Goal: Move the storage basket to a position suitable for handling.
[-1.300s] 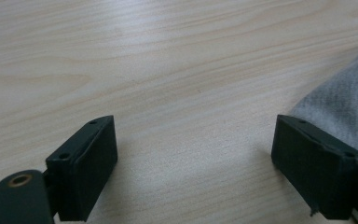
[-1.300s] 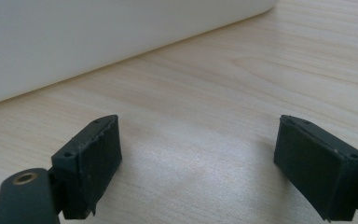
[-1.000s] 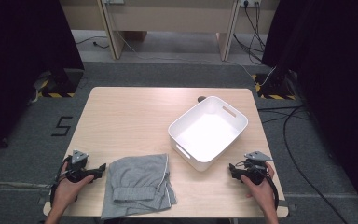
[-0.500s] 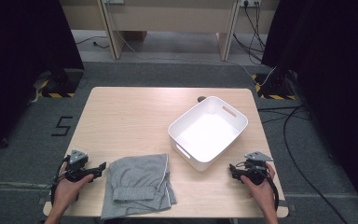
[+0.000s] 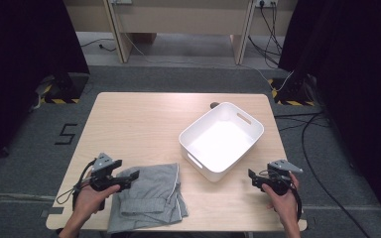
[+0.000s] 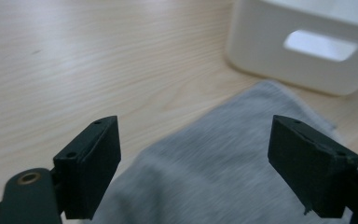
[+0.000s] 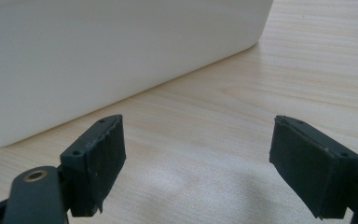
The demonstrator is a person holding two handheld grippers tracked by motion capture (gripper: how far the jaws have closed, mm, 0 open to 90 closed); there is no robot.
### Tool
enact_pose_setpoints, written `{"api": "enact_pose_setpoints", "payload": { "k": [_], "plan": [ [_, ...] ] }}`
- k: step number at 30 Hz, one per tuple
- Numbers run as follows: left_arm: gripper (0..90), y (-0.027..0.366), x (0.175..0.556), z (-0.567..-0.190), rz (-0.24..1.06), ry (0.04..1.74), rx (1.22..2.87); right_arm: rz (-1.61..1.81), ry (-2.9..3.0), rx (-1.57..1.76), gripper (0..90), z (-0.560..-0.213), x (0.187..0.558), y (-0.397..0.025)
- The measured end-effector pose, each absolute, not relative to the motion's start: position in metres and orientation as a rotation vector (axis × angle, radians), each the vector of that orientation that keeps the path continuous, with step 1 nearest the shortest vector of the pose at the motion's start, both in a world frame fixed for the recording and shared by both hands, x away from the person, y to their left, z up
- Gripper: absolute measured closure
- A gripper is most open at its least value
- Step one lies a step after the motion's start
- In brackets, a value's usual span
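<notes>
The left gripper (image 5: 129,177), jaws wide, hovers at the edge of the grey shorts (image 5: 151,197) on the table's near side. It should probably dip lower to pinch one layer. The right gripper (image 5: 252,177) waits wide open beside the white tub (image 5: 222,140).

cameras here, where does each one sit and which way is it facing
High view: above the person's side, looking forward and down on the table; forearms, both hands, left tool and right tool show.
Left gripper view: on the left tool, looking along its open jaws over the grey shorts toward the tub.
Right gripper view: on the right tool, jaws open over bare table, facing the tub's side.
All three share the white tub and the table.
</notes>
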State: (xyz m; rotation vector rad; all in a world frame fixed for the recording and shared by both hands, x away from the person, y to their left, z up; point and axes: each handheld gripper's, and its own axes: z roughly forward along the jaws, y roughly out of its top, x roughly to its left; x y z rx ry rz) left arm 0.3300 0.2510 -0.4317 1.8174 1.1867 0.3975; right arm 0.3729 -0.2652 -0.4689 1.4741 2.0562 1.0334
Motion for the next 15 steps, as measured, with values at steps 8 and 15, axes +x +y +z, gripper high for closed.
{"api": "enact_pose_setpoints", "payload": {
  "k": [8, 15],
  "plan": [
    [16.3, 0.181, 0.364, -0.408, 0.295, 1.058, 1.873, 1.017, 2.061, 1.474, 19.3, -0.469, 0.372, -0.266],
    [25.4, 0.149, 0.395, -0.403, 0.202, 1.074, 1.885, 0.999, 2.072, 1.463, 19.2, -0.47, 0.373, -0.267]
  ]
}}
